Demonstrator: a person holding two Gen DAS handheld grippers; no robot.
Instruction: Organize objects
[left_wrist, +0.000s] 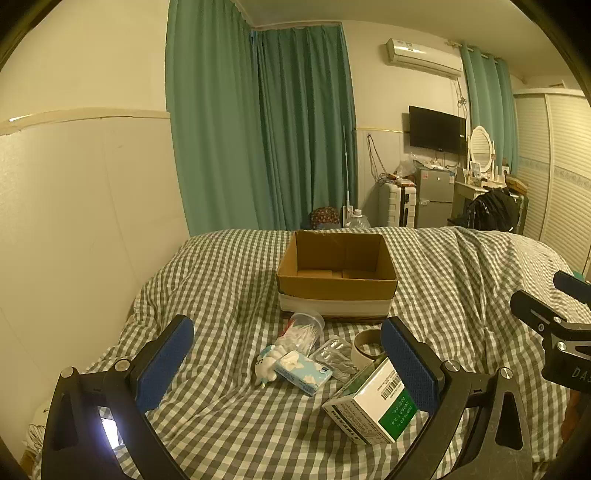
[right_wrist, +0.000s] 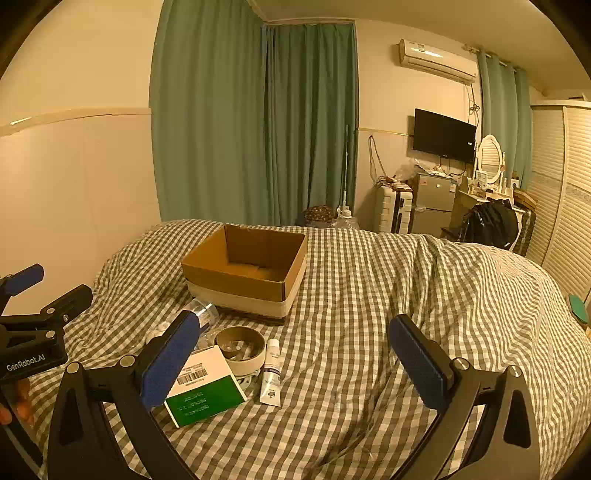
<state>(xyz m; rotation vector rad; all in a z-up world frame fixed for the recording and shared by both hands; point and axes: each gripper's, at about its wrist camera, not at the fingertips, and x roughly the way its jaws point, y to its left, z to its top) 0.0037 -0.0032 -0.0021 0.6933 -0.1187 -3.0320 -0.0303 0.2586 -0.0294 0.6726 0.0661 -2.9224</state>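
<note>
**Bed sort: both grippers empty, box not yet loaded**

On the checked bed (left_wrist: 229, 280), going left to right in the left wrist view. Left gripper (left_wrist: 286, 363) spread wide, nothing between its blue pads, hovering over the clutter.

- 9 o'clock of the pile: small white figurine (left_wrist: 266, 365), touching a blue-and-white tissue pack (left_wrist: 304, 373).
- 12 o'clock of those: clear jar of cotton swabs (left_wrist: 303, 330) lying on its side, just in front of the box.
- Centre: foil blister pack (left_wrist: 334, 356).
- 3 o'clock of that: tape roll (left_wrist: 365, 345), partly hidden by the gripper's right pad.
- 5 o'clock: green-and-white carton (left_wrist: 369, 402), tilted, nearest the camera.

Cardboard box (left_wrist: 338, 273) sits at 12 o'clock beyond the pile, open, looks empty.

Right wrist view adds a white tube (right_wrist: 271, 373) lying at 3 o'clock of the carton, beside the tape roll. Right gripper (right_wrist: 295, 363) also wide apart and empty, over bare bedding right of the pile.

Judgement: first pick is pending; nothing stowed yet. Next move calls for lowering one gripper over a single item, the carton or tube being least crowded, closing across its narrow side, then carrying it up to the box. Soft bedding may let items tip or sink.
</note>
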